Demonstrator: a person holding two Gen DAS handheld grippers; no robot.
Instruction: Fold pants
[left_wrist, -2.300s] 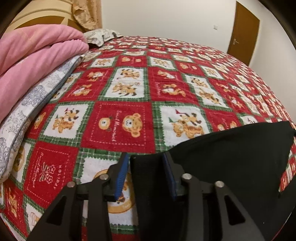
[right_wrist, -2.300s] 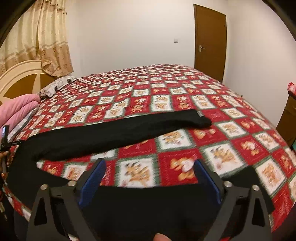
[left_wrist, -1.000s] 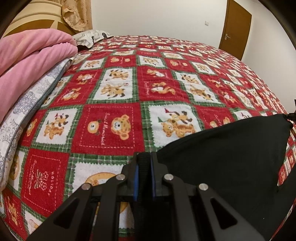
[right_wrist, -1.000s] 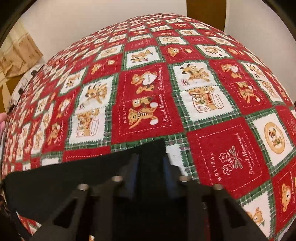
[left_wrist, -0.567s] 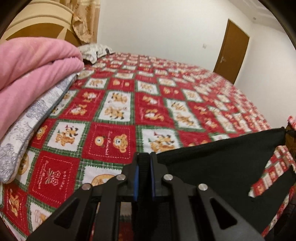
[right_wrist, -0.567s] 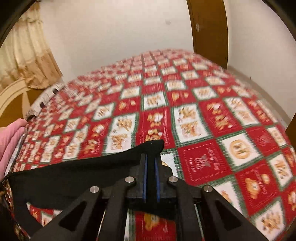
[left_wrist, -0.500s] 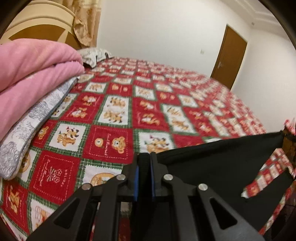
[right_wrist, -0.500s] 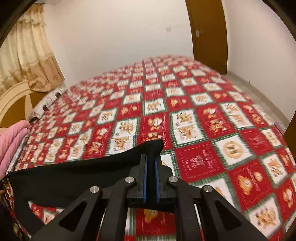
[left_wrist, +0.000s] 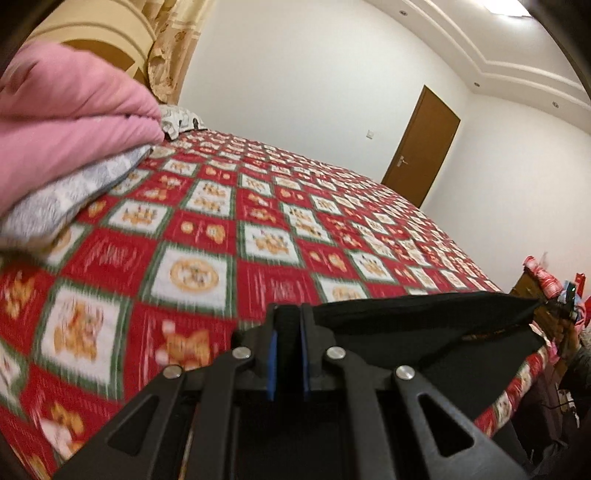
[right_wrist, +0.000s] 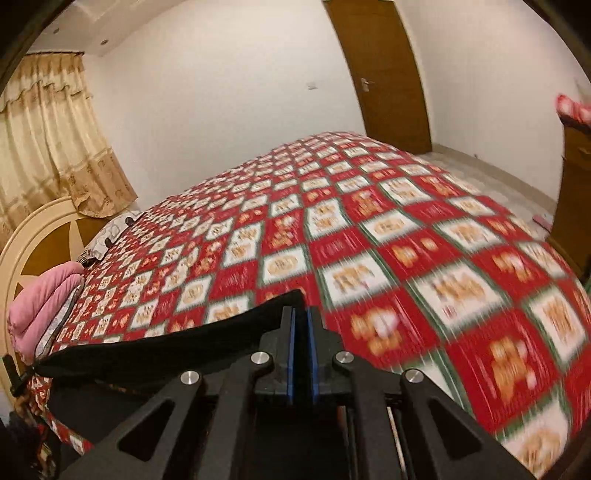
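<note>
The black pants (left_wrist: 424, 332) hang stretched between my two grippers at the near edge of the bed. My left gripper (left_wrist: 288, 321) is shut on one end of the top edge. My right gripper (right_wrist: 300, 325) is shut on the other end, and the black pants (right_wrist: 166, 350) run off to its left. The cloth is lifted off the red patchwork bedspread (left_wrist: 258, 236), and the part below the edge hangs down out of sight.
A folded pink blanket (left_wrist: 66, 118) on a grey patterned quilt (left_wrist: 62, 199) lies at the head of the bed, by the headboard (right_wrist: 33, 251). A brown door (left_wrist: 421, 144) is at the far wall. A wooden cabinet (right_wrist: 572, 192) stands to the right.
Both grippers closed on the pants' edge, then lifted it up and toward the near side of the bed. The cloth now hangs taut between them and the view tilts upward.
</note>
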